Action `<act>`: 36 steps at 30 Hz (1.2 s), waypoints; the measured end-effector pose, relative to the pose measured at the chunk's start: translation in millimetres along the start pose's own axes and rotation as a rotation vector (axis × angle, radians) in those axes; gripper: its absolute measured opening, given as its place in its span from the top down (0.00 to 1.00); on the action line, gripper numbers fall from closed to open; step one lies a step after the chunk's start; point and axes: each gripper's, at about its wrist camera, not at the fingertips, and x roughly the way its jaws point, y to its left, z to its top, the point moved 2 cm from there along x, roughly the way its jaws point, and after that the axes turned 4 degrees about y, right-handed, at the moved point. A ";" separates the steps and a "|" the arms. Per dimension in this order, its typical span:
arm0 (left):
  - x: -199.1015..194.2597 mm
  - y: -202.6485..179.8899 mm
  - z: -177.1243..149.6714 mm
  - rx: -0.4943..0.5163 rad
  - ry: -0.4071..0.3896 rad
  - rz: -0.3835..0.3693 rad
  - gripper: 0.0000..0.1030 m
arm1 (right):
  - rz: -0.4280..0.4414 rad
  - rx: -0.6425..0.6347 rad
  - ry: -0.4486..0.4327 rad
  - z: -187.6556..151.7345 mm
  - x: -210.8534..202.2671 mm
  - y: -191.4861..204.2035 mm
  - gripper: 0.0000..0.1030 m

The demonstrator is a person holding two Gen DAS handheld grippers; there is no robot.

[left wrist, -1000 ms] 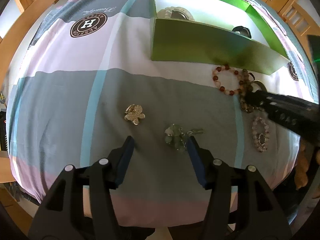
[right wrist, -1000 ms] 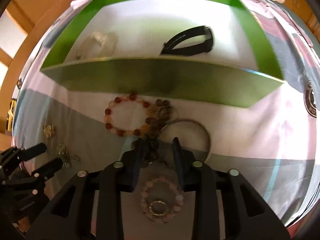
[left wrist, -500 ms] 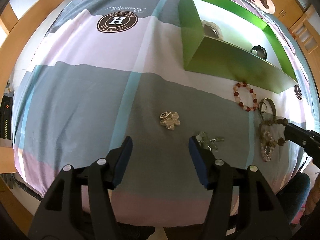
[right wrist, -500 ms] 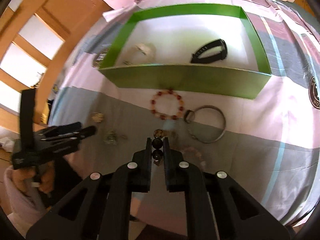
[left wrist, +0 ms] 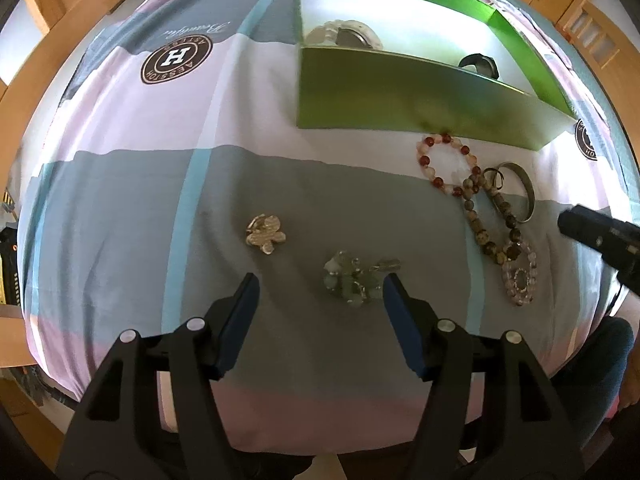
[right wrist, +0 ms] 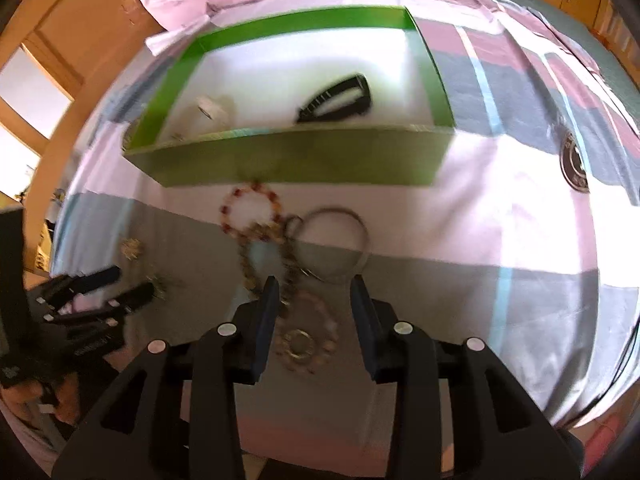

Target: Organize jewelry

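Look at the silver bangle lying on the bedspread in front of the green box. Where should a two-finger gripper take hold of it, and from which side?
Grip the thin band of the silver bangle on its right arc, coming straight down from above, one finger inside the ring and one outside. It lies flat, so only the rim offers an edge. Its left side touches the brown bead strand, so the right is probably cleaner.

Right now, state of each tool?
Left tool: open, holding nothing, green bead cluster lying between its fingers.
Right tool: open, holding nothing, above the pale bead bracelet.
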 end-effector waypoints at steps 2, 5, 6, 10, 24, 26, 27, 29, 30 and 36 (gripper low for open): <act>1.6 -3.3 1.4 0.003 -0.006 0.015 0.38 | -0.022 -0.001 0.022 -6.1 8.2 -3.3 0.64; 4.4 -10.0 2.9 0.014 -0.012 0.049 0.37 | -0.047 -0.014 0.050 -15.1 21.7 -5.1 0.64; 4.7 -11.3 2.6 0.018 -0.016 0.058 0.36 | -0.047 -0.019 0.055 -17.6 23.8 -5.1 0.64; 11.1 -18.6 3.1 0.032 -0.025 0.102 0.34 | -0.049 -0.034 0.076 -22.0 35.6 -2.3 0.64; 21.6 -33.7 -4.4 0.068 -0.052 0.129 0.52 | -0.117 -0.080 0.063 -28.7 44.2 9.4 0.64; 20.5 -37.9 -8.4 0.076 -0.060 0.124 0.66 | -0.102 -0.090 0.060 -30.1 43.7 12.1 0.76; 19.6 -39.8 -9.2 0.079 -0.061 0.120 0.69 | -0.089 -0.091 0.060 -31.3 43.7 14.7 0.85; 17.5 -42.6 -8.0 0.083 -0.064 0.132 0.78 | -0.092 -0.092 0.057 -33.3 43.0 22.1 0.88; 16.9 -43.0 -7.3 0.082 -0.064 0.133 0.79 | -0.093 -0.088 0.056 -34.0 42.7 22.9 0.89; 5.2 -43.7 -9.8 0.054 -0.071 0.132 0.81 | -0.085 -0.058 0.024 -31.8 30.1 21.9 0.90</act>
